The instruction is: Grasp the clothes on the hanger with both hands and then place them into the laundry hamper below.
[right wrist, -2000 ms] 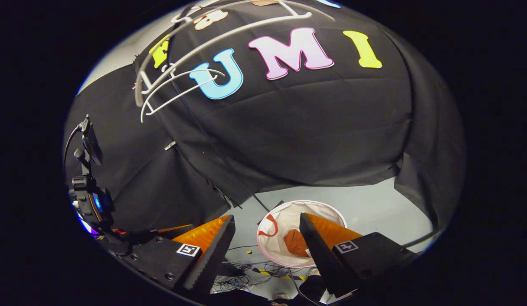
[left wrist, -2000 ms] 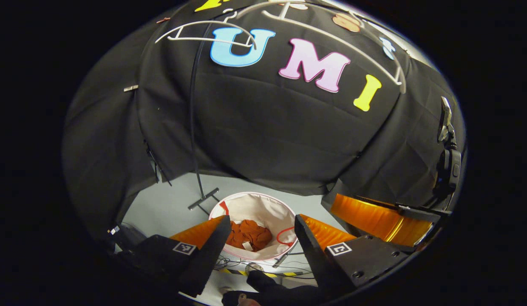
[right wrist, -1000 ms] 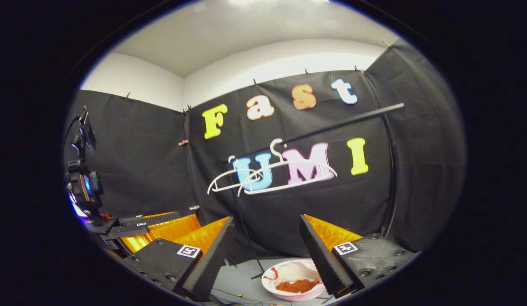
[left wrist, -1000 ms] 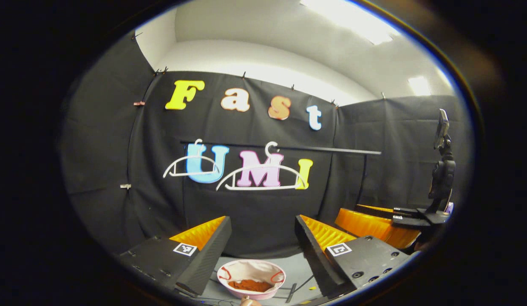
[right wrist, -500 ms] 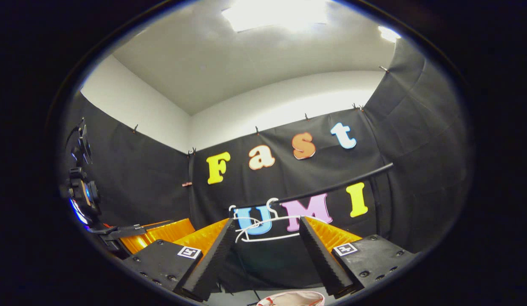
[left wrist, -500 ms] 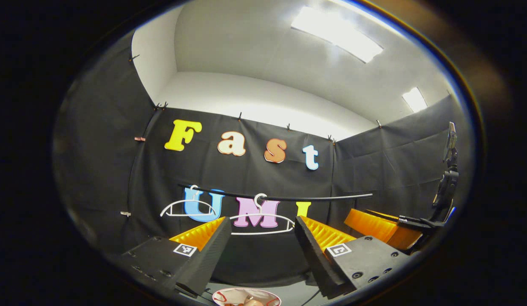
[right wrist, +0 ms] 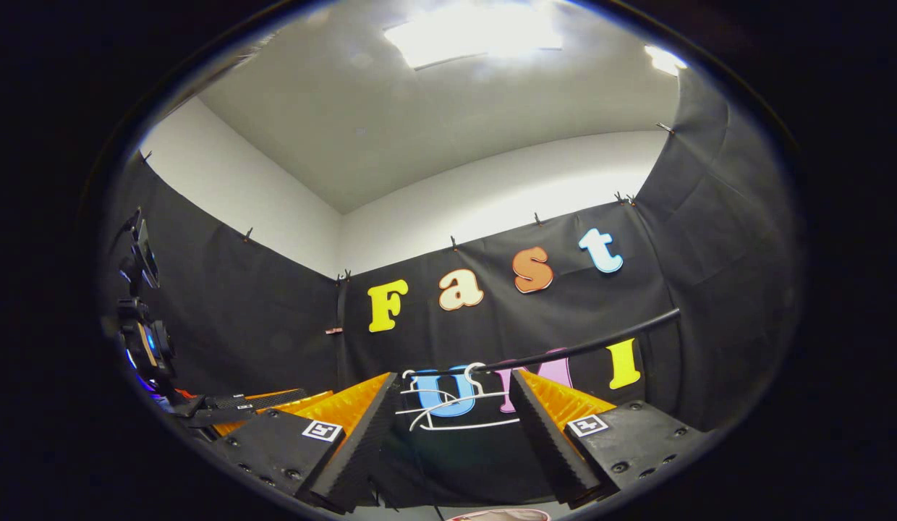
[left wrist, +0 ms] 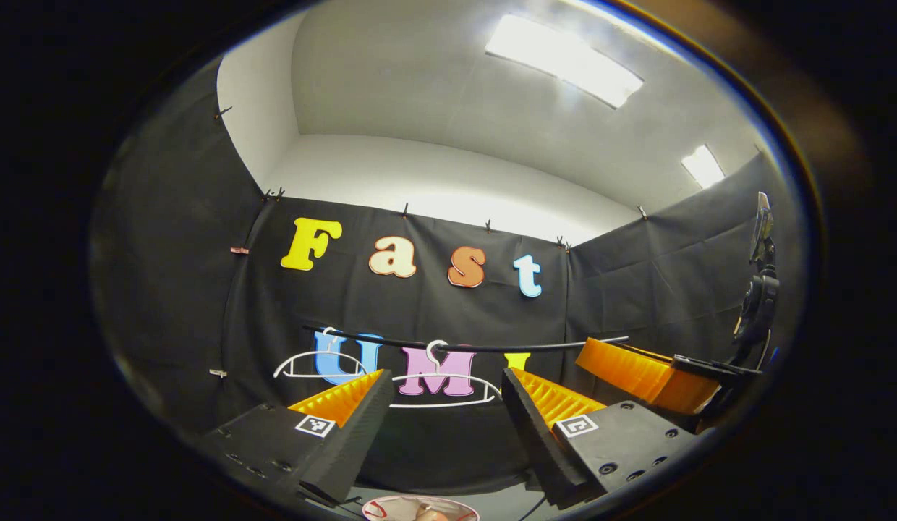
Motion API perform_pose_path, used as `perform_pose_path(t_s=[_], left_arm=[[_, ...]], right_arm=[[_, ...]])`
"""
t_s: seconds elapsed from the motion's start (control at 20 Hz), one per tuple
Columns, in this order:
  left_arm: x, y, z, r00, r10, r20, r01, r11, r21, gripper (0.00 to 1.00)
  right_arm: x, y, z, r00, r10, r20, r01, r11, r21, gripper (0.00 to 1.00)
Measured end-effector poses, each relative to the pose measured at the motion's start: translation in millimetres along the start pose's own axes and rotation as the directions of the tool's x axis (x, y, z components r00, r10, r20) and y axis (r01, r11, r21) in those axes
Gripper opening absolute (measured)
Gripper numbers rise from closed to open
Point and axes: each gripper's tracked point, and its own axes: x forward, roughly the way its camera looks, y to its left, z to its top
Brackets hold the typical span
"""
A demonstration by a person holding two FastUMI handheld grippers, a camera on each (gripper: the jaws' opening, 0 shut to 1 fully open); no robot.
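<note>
Two bare white hangers [left wrist: 441,383] [left wrist: 315,362] hang on the black rail [left wrist: 492,346] ahead. My left gripper [left wrist: 443,423] stands open and empty, tilted upward toward the rail. The rim of the white hamper [left wrist: 398,506] with its red handle peeks in at the bottom edge of the left gripper view. In the right gripper view, my right gripper [right wrist: 452,427] is open and empty too, with the hangers [right wrist: 448,409] overlapping between its fingers and the rail [right wrist: 586,346] slanting up to the right. A sliver of the hamper rim [right wrist: 503,515] lies at the bottom.
The other gripper's orange finger [left wrist: 636,369] and its camera mount [left wrist: 756,304] sit at the right of the left gripper view. At the left of the right gripper view stands the other gripper [right wrist: 260,401] with its mount [right wrist: 145,325]. Black cloth walls enclose the booth.
Both grippers have swung up and back from over the hamper, where the orange garment lay, to face the rail and ceiling. The hamper has slid to the bottom edge. Jaws stayed open.
</note>
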Motion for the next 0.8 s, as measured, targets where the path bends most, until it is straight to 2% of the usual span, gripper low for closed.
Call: perform_pose_path(t_s=[0.15, 0.65, 0.7, 0.8], left_arm=[[1.2, 2.6, 0.3, 1.000, 0.013, -0.002, -0.013, 1.000, -0.008, 0.98], [11.8, 2.3, -4.1, 1.000, -0.003, -0.021, 0.003, 1.000, -0.016, 0.95], [11.4, 1.2, -4.4, 1.000, -0.007, -0.023, 0.006, 1.000, -0.015, 0.95], [11.4, -0.7, -6.6, 0.999, -0.014, -0.030, 0.013, 1.000, -0.019, 0.95]], right_arm=[[0.8, -1.8, -4.5, 1.000, 0.000, -0.012, 0.000, 1.000, 0.005, 0.97], [6.4, -6.9, -9.9, 1.000, -0.011, -0.029, 0.011, 1.000, 0.014, 0.97], [6.3, -7.7, -9.4, 1.000, -0.012, -0.028, 0.013, 1.000, 0.014, 1.00], [6.3, -8.3, -8.1, 1.000, -0.018, -0.023, 0.018, 1.000, 0.016, 0.97]])
